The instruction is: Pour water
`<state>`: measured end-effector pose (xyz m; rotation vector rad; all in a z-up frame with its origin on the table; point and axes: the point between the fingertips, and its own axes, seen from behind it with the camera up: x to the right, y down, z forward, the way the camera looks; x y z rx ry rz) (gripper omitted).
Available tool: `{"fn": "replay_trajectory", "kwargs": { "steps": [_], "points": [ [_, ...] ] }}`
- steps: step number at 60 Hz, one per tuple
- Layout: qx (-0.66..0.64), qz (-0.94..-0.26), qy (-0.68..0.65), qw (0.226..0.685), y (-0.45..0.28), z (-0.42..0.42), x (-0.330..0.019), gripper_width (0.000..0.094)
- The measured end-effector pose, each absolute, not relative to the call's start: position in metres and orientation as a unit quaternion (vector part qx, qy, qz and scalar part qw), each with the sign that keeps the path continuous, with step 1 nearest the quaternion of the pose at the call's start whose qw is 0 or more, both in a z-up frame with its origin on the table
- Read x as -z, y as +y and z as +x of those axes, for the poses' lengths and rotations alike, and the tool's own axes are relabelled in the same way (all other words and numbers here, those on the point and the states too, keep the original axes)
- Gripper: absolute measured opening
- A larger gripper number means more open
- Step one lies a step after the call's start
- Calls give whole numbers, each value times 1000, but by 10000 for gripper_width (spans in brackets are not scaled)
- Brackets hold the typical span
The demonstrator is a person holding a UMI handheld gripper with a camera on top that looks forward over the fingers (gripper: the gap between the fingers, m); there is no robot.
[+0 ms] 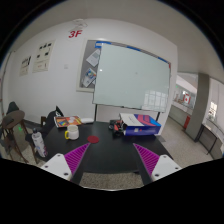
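Note:
My gripper (112, 152) is open and empty, held above a dark table (110, 158). Its two magenta pads (76, 158) stand wide apart with only bare table between them. Just ahead of the left finger a small red round thing (93, 141) lies on the table. Farther left stands what looks like a clear bottle (38, 143). Beyond the left finger stands a yellow-orange cup-like container (71, 131). I see no water being poured.
A purple and white box (140, 123) lies beyond the right finger at the table's far side. A large whiteboard (130, 78) hangs on the wall behind. A chair (12, 126) stands at the left. Windows run along the right wall.

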<state>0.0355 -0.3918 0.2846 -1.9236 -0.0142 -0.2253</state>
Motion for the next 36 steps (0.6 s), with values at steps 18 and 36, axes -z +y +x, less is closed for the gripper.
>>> {"fn": "replay_trajectory", "kwargs": {
  "steps": [18, 36],
  "points": [
    [118, -841, 5, 527, -417, -5, -202, 842],
    [66, -878, 18, 473, -440, -174, -77, 844]
  ]
}}
